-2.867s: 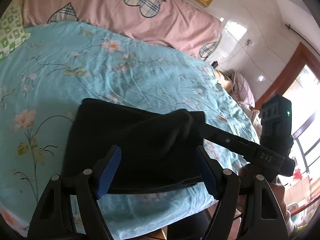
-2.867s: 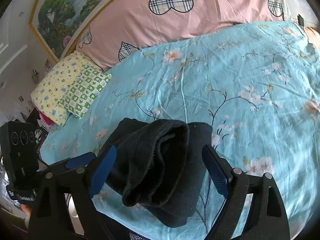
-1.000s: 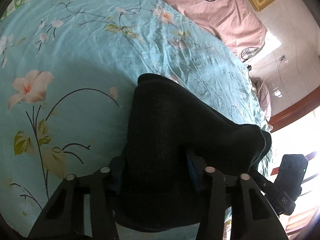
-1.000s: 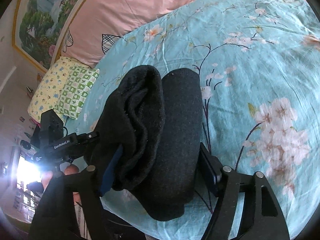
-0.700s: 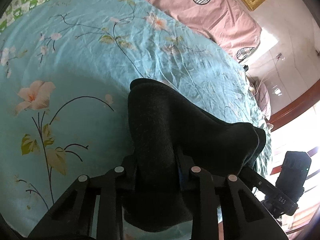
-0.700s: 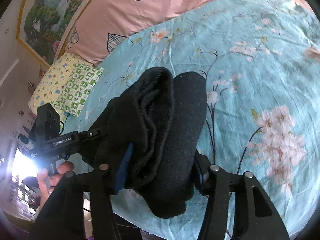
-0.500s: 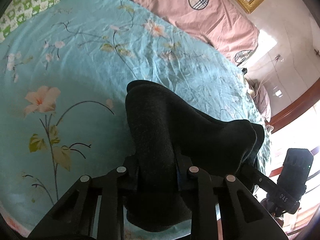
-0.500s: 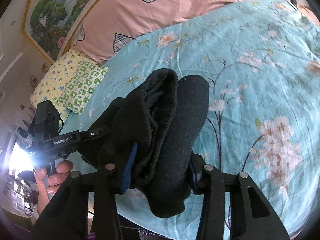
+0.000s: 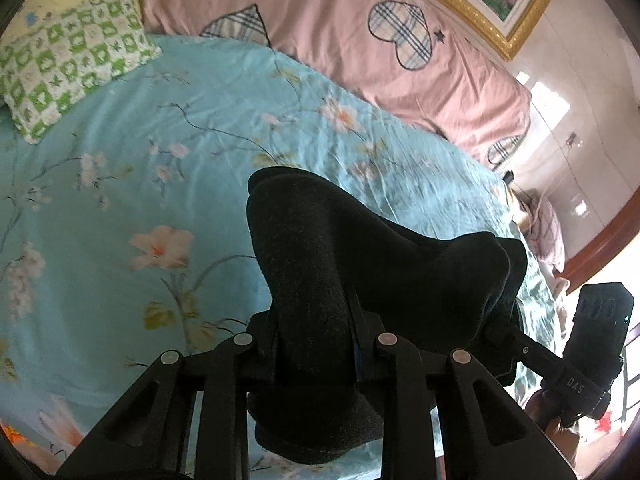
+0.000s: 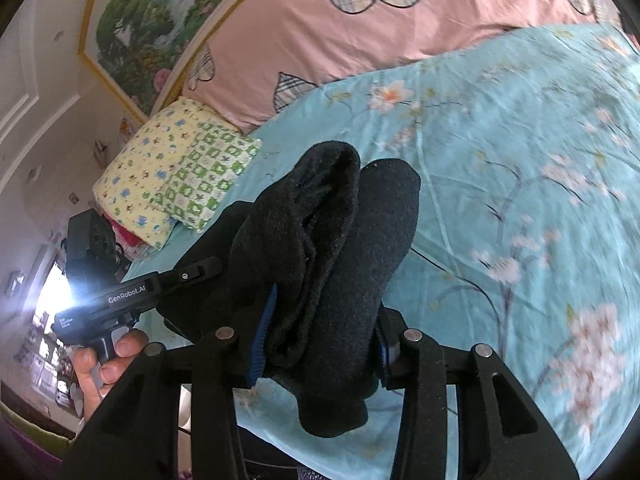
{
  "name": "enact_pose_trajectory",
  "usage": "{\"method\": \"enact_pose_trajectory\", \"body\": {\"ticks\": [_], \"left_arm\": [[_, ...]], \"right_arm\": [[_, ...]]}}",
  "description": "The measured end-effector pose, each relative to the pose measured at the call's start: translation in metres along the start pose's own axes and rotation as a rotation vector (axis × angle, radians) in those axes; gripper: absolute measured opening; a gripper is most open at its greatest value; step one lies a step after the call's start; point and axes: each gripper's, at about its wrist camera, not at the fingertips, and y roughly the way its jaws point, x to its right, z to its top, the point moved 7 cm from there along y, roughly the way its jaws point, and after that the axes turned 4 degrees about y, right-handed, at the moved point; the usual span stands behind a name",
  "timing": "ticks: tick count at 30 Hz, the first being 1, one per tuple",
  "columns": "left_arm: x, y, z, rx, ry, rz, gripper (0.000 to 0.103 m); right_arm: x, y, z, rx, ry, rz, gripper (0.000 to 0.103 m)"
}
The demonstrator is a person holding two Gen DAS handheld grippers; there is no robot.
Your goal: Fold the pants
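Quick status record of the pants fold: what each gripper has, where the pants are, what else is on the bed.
item: black pants, bundled in thick folds
left gripper: shut on one end of the bundle
right gripper: shut on the other end, several layers between its blue pads
pants position: near edge of the bed, over the blue floral sheet
also on bed: pink quilt with plaid hearts, green checked pillow

The left gripper (image 9: pixel 314 344) pinches a thick fold of the black, fuzzy folded pants (image 9: pixel 360 264), which bulge above the near edge of the bed (image 9: pixel 120 200) with its turquoise flowered sheet. The right gripper (image 9: pixel 500 340) clamps their far end; pink heart-patched pillows (image 9: pixel 340 32) line the headboard edge.
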Motion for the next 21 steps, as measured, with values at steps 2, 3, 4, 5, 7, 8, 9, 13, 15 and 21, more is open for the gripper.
{"method": "enact_pose_trajectory", "body": {"ticks": [2, 3, 4, 5, 7, 8, 9, 13, 15, 21], "left_arm": [[-0.008, -0.006, 0.004, 0.015, -0.008, 0.015, 0.025], [-0.01, -0.008, 0.006, 0.021, -0.008, 0.022, 0.025], [-0.014, -0.011, 0.009, 0.031, -0.007, 0.035, 0.025], [-0.017, -0.013, 0.011, 0.038, -0.006, 0.044, 0.025], [-0.023, -0.016, 0.016, 0.051, -0.008, 0.065, 0.025], [-0.026, -0.017, 0.018, 0.056, -0.01, 0.072, 0.025], [-0.028, -0.018, 0.021, 0.061, -0.014, 0.077, 0.025], [-0.041, -0.019, 0.03, 0.077, -0.032, 0.1, 0.025], [-0.046, -0.019, 0.034, 0.083, -0.03, 0.118, 0.025], [-0.058, -0.016, 0.045, 0.098, -0.037, 0.16, 0.025]], "right_arm": [[-0.007, 0.007, 0.005, -0.007, -0.021, 0.011, 0.044], [-0.011, 0.011, 0.008, -0.01, -0.03, 0.019, 0.044], [-0.013, 0.014, 0.01, -0.014, -0.035, 0.026, 0.044], [-0.016, 0.018, 0.012, -0.017, -0.041, 0.032, 0.044], [-0.021, 0.025, 0.016, -0.022, -0.053, 0.046, 0.043], [-0.024, 0.03, 0.018, -0.026, -0.056, 0.052, 0.043], [-0.027, 0.035, 0.021, -0.031, -0.06, 0.06, 0.044], [-0.036, 0.05, 0.03, -0.044, -0.078, 0.085, 0.044], [-0.039, 0.057, 0.033, -0.048, -0.088, 0.092, 0.044], [-0.045, 0.083, 0.048, -0.07, -0.105, 0.116, 0.044]]}}
